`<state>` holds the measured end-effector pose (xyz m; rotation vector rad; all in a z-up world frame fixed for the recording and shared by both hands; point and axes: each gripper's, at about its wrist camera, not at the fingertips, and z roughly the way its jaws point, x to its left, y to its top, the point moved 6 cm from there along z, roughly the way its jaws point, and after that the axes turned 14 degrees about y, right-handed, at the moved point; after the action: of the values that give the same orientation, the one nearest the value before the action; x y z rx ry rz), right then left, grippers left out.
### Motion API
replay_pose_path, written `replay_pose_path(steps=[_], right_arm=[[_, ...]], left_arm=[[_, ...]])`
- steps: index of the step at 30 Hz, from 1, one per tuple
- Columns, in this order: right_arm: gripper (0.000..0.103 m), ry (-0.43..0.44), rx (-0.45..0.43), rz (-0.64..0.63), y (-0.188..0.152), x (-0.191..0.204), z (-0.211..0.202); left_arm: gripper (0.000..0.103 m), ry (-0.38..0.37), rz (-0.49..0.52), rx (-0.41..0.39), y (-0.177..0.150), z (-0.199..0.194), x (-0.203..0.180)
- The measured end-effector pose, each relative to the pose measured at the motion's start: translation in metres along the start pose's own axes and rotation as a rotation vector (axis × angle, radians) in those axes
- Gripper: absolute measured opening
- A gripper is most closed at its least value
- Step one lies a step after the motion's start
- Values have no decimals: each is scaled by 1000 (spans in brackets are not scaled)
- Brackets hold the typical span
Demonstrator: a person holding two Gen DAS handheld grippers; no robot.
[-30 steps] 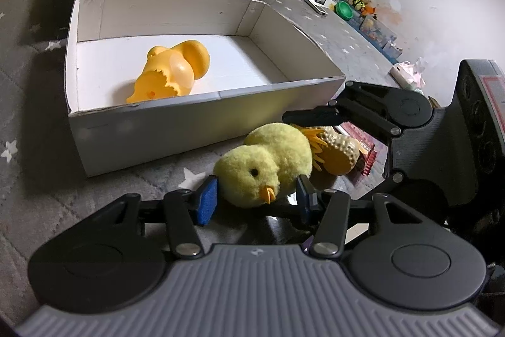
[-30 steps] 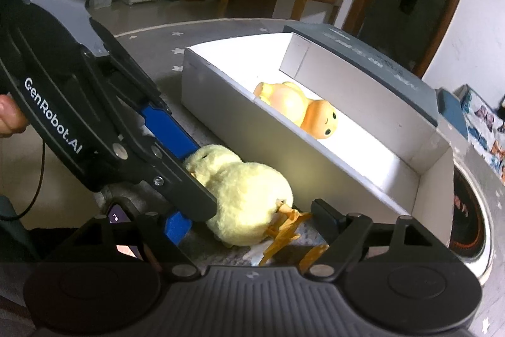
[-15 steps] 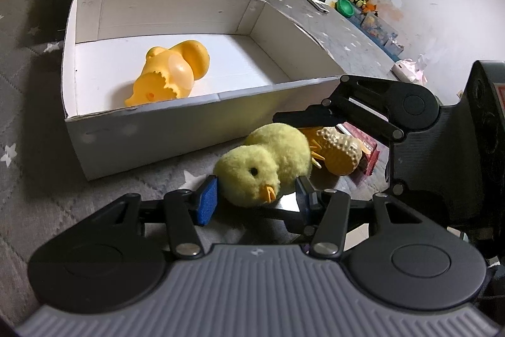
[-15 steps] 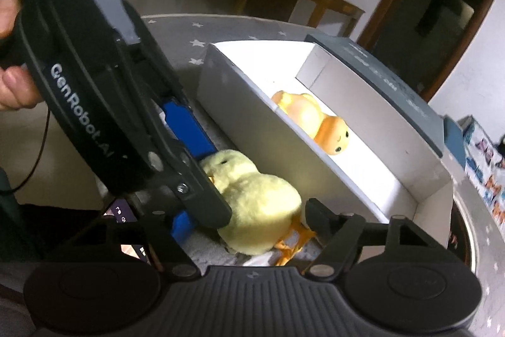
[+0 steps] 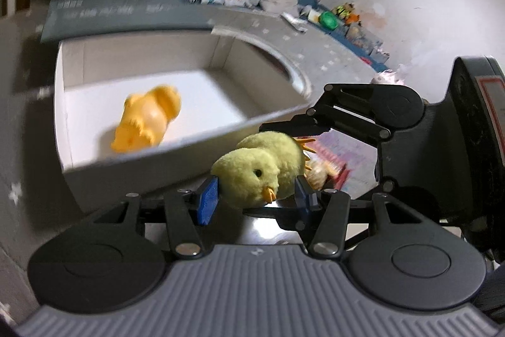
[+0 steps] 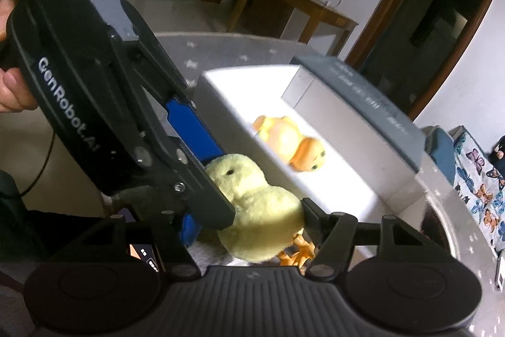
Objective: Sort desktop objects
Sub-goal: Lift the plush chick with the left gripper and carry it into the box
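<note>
Two sets of tongs meet on one plush chick [image 5: 255, 169]: our left tongs [image 5: 255, 198] pinch its fuzzy round head, and our right tongs [image 6: 252, 226] close on its soft body, low centre of frame. We judge this the lift toward the white cardboard box [image 5: 176, 160] just behind, where a smooth rubber duck [image 5: 148, 119] lies. Next we must clear the box's near wall without squashing the pile.

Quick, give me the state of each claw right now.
Left claw: shut on the plush chick, pads at its head.
Right claw: shut on the plush chick's body.
</note>
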<state>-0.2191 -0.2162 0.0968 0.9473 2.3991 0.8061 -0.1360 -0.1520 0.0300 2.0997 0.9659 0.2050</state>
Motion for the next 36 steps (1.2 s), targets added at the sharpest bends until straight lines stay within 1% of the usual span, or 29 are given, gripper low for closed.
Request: replay_pose_path(steps=[4,7,9,12,15,20,24,27,31,36], right_arm=[[66,-56,-42,-32,19,-16,-21],[66,-110,-71,-49,32,-31,-26],[66,-138,-92,-34,40,-47,-23],[66,-159,-109,6,47,-70,-11],[66,-161,-101,44,48,-89,6],[66,-138,-79,117,41,-117,30],[66,-109,-69,169,33,-133,41],[66,-68,-70,219,27,-142,44],[66,-84,-43,229,21,-149,54],[67,-84,-11,237,16,-150,66]], left_arm=[[53,-3,36,-75,24,-15,-8],[53,14,57,-126,49,-18,-9],[53,34,57,-148,64,-14,-6],[53,64,42,-156,83,1,2],[53,83,19,-131,93,24,11],[53,113,2,-96,98,52,25],[53,120,-24,-76,96,64,37],[53,125,-43,-76,94,66,46],[53,136,-69,-77,91,65,56],[53,132,-72,-85,87,56,55]])
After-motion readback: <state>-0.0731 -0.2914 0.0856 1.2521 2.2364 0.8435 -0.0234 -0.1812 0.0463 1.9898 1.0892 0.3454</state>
